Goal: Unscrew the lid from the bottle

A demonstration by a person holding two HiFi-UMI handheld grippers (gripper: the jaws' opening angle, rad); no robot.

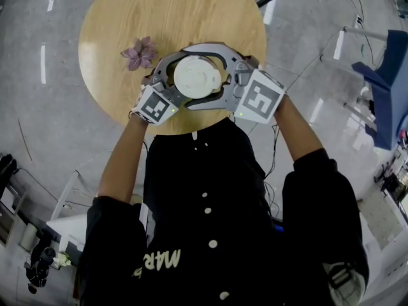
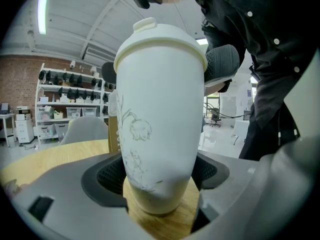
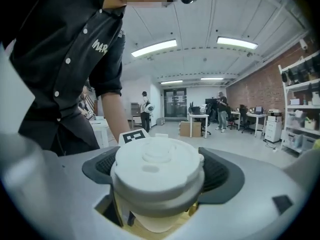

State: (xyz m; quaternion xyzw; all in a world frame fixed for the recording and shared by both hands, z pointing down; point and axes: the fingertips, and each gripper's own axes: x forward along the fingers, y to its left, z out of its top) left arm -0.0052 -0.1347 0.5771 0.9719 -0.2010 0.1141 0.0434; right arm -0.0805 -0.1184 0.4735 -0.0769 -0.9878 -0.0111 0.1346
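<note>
A white bottle (image 2: 160, 119) with a faint flower drawing stands upright on the round wooden table (image 1: 127, 18), near its front edge. Its white lid (image 1: 197, 76) sits on top. My left gripper (image 2: 160, 181) is shut on the bottle's lower body, a dark ribbed pad pressing each side. My right gripper (image 3: 157, 176) is shut on the lid (image 3: 157, 166), its pads against the rim on both sides. In the head view the left gripper (image 1: 173, 78) and the right gripper (image 1: 220, 75) ring the bottle from the two sides. The bottle's body is hidden under the lid there.
A purple flower-shaped object (image 1: 139, 53) lies on the table just left of the grippers. The table's front edge is right below the grippers, against the person's body. A blue chair (image 1: 382, 88) stands on the floor to the right.
</note>
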